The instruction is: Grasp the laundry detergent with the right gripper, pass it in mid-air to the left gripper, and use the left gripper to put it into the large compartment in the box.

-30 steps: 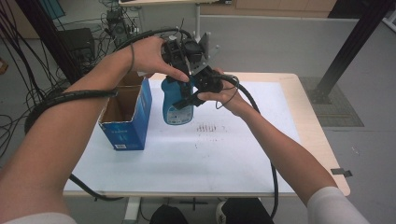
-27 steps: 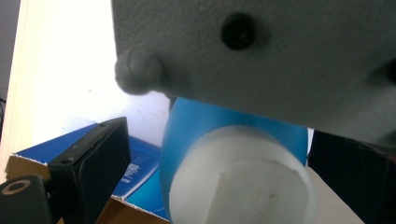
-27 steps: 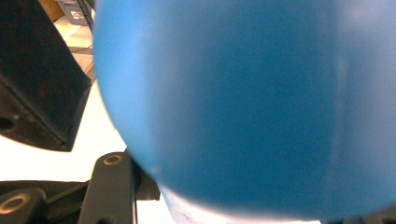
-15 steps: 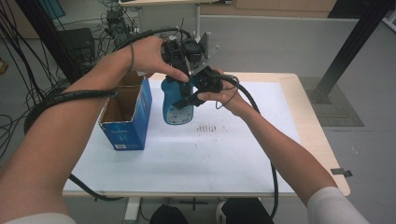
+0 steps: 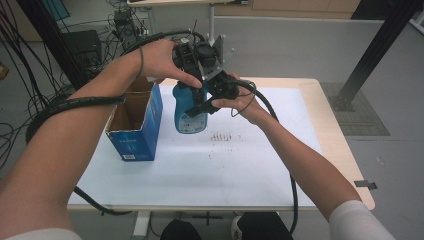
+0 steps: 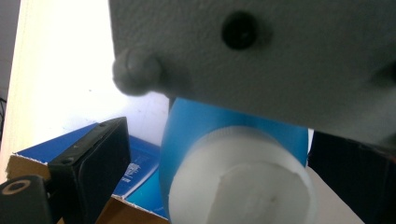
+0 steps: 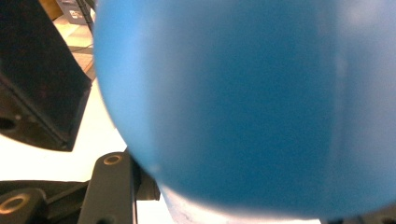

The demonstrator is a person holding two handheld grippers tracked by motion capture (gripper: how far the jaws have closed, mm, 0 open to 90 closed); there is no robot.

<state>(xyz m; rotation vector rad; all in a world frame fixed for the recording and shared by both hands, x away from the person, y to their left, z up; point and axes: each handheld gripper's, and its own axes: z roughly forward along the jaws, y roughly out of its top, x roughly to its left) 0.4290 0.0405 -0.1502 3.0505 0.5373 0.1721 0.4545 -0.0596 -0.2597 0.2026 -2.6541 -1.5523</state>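
Nearest me, my right gripper (image 5: 202,102) is pressed onto the body of the blue bottle (image 5: 190,112), holding it upright just above the white table (image 5: 225,165), beside the open blue box (image 5: 135,140). My left gripper (image 5: 192,82) comes down over the white cap (image 6: 238,182) with its 2 jaws spread. The jaw I can see stands apart from the cap (the other is mostly in shadow).

I judge the step to be taking hold of the cap. To do it well, I should centre the cap between the jaws, close squarely on its ribbed side, and keep the right grip firm so the bottle cannot turn or slip.

The left gripper view gives me the gap beside the cap, which my hand hides in the high view. The right gripper view is a close blur of blue, telling me little beyond the grip. The high view alone places the bottle against box and table.
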